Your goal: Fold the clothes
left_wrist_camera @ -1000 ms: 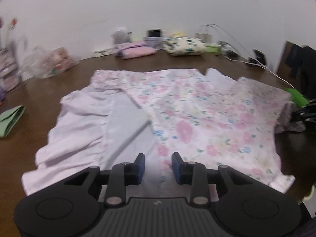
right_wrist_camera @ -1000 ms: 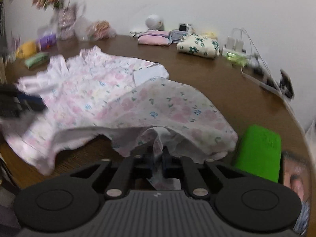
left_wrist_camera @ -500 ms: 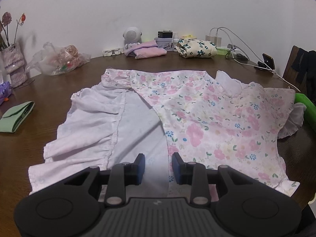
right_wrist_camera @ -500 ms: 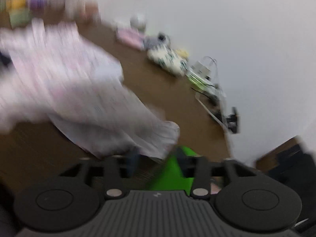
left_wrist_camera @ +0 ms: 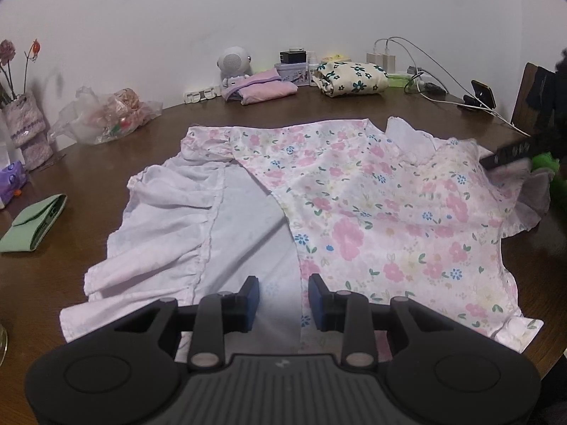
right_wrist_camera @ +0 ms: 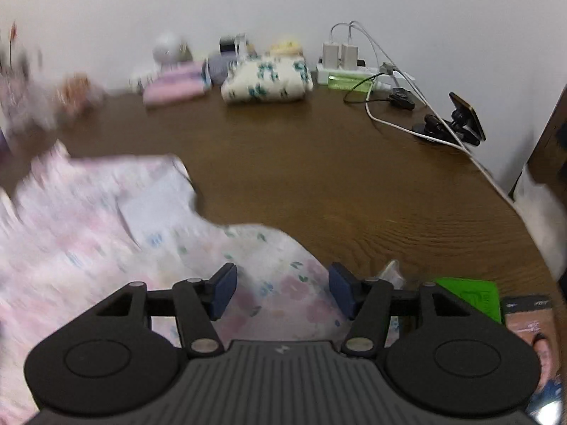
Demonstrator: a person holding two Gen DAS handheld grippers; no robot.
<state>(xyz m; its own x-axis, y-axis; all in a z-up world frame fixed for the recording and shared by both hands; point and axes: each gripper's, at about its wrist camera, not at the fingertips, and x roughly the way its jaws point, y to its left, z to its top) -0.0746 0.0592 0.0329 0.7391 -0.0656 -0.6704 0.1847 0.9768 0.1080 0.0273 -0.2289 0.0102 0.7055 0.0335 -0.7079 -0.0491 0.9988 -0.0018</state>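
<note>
The floral dress [left_wrist_camera: 354,212] lies at twelve o'clock from the left gripper [left_wrist_camera: 282,299], jaws apart, empty; right gripper [right_wrist_camera: 282,292] gapes empty over its three-o'clock edge.

black left gripper [left_wrist_camera: 282,299], blue pads [left_wrist_camera: 252,297]

Thin floral cloth dress [left_wrist_camera: 354,205], dark grained wooden table [right_wrist_camera: 354,184], crinkled clear plastic bag [left_wrist_camera: 102,117]

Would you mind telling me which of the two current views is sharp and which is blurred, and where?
Left wrist view: sharp across the floral garment, with fisheye curving of the table edge. Right wrist view: motion blur smears the garment and left background; the phone holder at right stays fairly crisp.
</note>
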